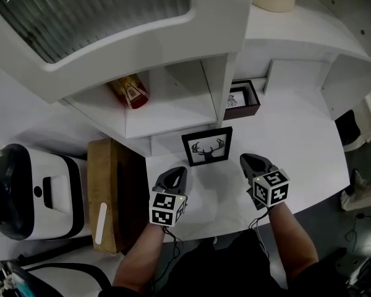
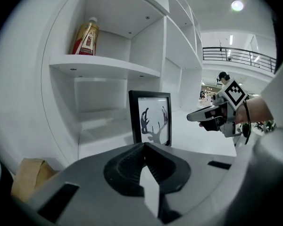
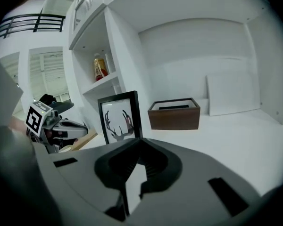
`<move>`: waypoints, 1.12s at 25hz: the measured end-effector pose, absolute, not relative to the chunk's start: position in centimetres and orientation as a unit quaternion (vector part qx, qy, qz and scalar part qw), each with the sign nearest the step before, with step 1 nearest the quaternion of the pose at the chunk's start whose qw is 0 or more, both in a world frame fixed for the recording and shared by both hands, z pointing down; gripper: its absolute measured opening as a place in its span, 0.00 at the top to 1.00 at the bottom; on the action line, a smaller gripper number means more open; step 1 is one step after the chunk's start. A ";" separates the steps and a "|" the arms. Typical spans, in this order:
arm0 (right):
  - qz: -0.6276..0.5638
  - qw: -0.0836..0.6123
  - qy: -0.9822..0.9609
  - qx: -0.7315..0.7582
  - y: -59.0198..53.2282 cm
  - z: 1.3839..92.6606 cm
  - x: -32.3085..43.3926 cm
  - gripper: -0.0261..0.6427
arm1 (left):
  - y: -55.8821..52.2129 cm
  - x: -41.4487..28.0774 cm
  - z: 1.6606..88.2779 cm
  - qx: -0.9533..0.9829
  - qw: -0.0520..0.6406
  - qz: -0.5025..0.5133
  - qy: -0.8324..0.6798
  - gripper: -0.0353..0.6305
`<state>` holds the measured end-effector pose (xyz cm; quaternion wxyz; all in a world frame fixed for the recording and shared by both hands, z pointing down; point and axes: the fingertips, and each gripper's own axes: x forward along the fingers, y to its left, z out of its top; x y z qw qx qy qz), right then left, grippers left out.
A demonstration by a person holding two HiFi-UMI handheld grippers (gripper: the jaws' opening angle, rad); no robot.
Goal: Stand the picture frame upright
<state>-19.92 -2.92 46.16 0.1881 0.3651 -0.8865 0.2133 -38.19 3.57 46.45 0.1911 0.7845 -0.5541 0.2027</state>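
Left gripper (image 1: 180, 171) and right gripper (image 1: 247, 160) face picture frame (image 1: 208, 146).

1. The picture frame (image 1: 207, 146) is black with a thin border and holds a white print of a dark, antlered stag's head.
2. It stands upright on the white counter (image 1: 297, 135), just in front of the shelf unit (image 1: 173, 119).

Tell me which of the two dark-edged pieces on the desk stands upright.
The black picture frame with the antler print, out in front; the brown box behind it sits flat.
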 end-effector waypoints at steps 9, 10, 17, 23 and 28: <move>0.200 0.163 -0.884 0.389 1.4 43.0 -18.7 0.95 | 7.1 -36.5 44.1 0.801 0.183 0.195 -0.535 0.94; 0.197 0.161 -0.885 0.389 1.9 42.6 -18.7 0.95 | 7.6 -36.3 43.9 0.802 0.183 0.193 -0.535 0.94; 0.181 0.151 -0.899 0.370 5.1 40.3 -18.4 0.95 | 10.6 -34.0 42.3 0.799 0.189 0.172 -0.544 0.94; 0.167 0.155 -0.910 0.347 8.2 39.0 -16.8 0.95 | 13.7 -31.6 40.9 0.787 0.197 0.141 -0.567 0.94; 0.141 0.153 -0.915 0.346 10.4 37.9 -14.9 0.95 | 16.0 -29.2 40.2 0.774 0.198 0.132 -0.586 0.94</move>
